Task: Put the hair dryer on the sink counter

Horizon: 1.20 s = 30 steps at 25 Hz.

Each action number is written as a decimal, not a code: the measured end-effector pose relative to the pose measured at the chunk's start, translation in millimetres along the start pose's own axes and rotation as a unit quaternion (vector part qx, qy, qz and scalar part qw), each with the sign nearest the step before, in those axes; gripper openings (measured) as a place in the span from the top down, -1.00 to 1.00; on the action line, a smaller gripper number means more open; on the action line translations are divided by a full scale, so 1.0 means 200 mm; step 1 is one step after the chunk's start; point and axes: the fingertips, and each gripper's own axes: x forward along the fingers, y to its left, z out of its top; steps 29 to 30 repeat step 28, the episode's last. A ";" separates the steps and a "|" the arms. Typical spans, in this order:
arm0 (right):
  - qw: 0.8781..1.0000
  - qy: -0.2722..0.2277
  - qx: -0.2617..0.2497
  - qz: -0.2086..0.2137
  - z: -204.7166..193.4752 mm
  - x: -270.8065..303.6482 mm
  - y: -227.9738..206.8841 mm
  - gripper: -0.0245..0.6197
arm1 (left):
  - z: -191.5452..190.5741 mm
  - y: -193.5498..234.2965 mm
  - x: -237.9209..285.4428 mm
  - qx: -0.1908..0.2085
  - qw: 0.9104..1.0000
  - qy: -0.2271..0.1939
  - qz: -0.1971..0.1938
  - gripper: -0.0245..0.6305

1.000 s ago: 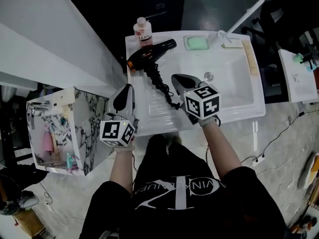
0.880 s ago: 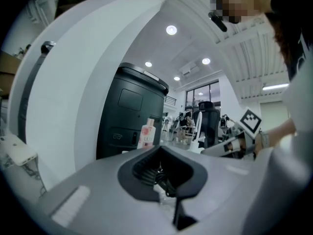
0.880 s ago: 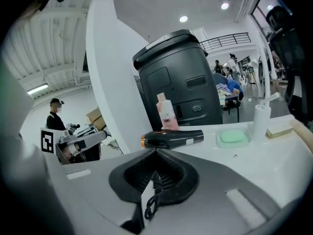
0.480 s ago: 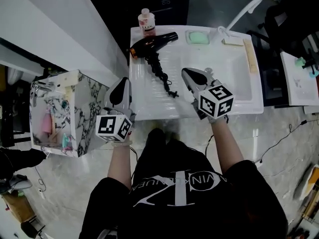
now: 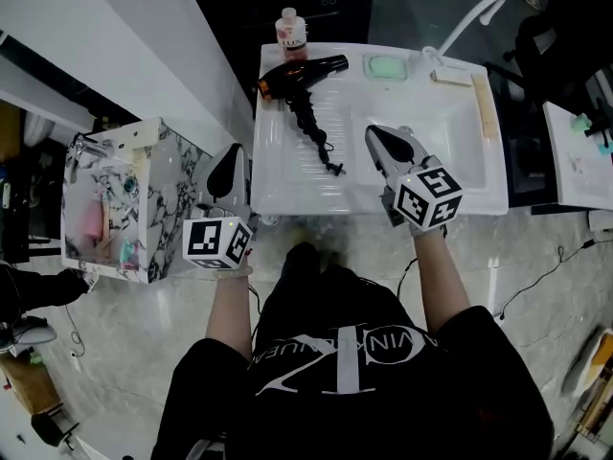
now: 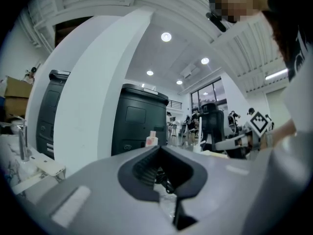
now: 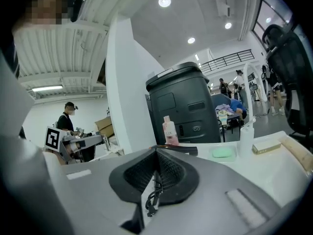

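1. On the sink counter (image 5: 278,188), at its back-left corner, one black hair dryer (image 5: 299,73) lay on its side, its nozzle aimed along the counter's back edge.
2. Its one coiled cord (image 5: 314,137) trailed from the dryer across the counter's flat left half toward the front edge.
3. One pink bottle (image 5: 292,29) stood at the counter's back-left corner, just behind the dryer.
4. One soap dish (image 5: 366,66) sat at the middle of the counter's back edge and held one green bar (image 5: 390,66).
5. One white faucet (image 5: 469,17) rose from the counter's back-right corner, with one pale block (image 5: 450,77) at its foot.
6. There were two grippers, both well apart from the dryer.
   - The left gripper (image 5: 230,166) hung just off the counter's left side, near the front corner, its jaws clenched on nothing.
   - The right gripper (image 5: 383,142) hovered over the counter's front middle, its jaws likewise pressed together and empty.
7. One marbled box (image 5: 168,175) stood left of the counter. It held one pink item (image 5: 92,220) and some teal ones too small to count.
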 end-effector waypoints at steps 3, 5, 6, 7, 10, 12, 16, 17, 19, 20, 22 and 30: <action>1.000 -0.011 -0.004 -0.001 0.01 -0.03 0.01 0.92 | 0.02 0.00 -0.03 0.003 1.000 -0.003 0.005 0.93; 1.000 -0.017 -0.004 -0.001 0.02 -0.05 0.02 0.92 | 0.03 -0.01 -0.05 0.005 1.000 -0.005 0.007 0.93; 1.000 -0.020 -0.004 0.000 0.02 -0.06 0.02 0.92 | 0.03 -0.01 -0.05 0.005 1.000 -0.006 0.008 0.93; 1.000 -0.023 -0.004 0.001 0.03 -0.07 0.02 0.92 | 0.04 -0.01 -0.06 0.005 1.000 -0.007 0.008 0.93; 0.999 -0.036 -0.009 0.005 0.05 -0.10 0.04 0.92 | 0.06 -0.03 -0.07 0.007 1.000 -0.011 0.008 0.93; 0.999 -0.044 -0.012 0.007 0.06 -0.11 0.05 0.92 | 0.06 -0.03 -0.08 0.010 1.000 -0.013 0.008 0.93; 0.998 -0.054 -0.010 0.008 0.08 -0.13 0.05 0.91 | 0.08 -0.04 -0.08 0.013 1.000 -0.013 0.009 0.93; 0.998 -0.057 -0.010 0.009 0.09 -0.13 0.05 0.91 | 0.08 -0.04 -0.08 0.013 1.000 -0.013 0.010 0.93; 0.998 -0.063 -0.010 0.012 0.11 -0.14 0.05 0.91 | 0.09 -0.04 -0.07 0.014 1.000 -0.013 0.010 0.93; 0.998 -0.065 -0.010 0.014 0.11 -0.14 0.04 0.91 | 0.10 -0.04 -0.07 0.014 1.000 -0.014 0.010 0.93; 0.998 -0.067 -0.008 0.017 0.12 -0.14 0.04 0.91 | 0.11 -0.04 -0.06 0.015 1.000 -0.015 0.011 0.93; 0.997 -0.074 -0.007 0.017 0.12 -0.13 0.05 0.91 | 0.13 -0.02 -0.05 0.017 1.000 -0.019 0.013 0.93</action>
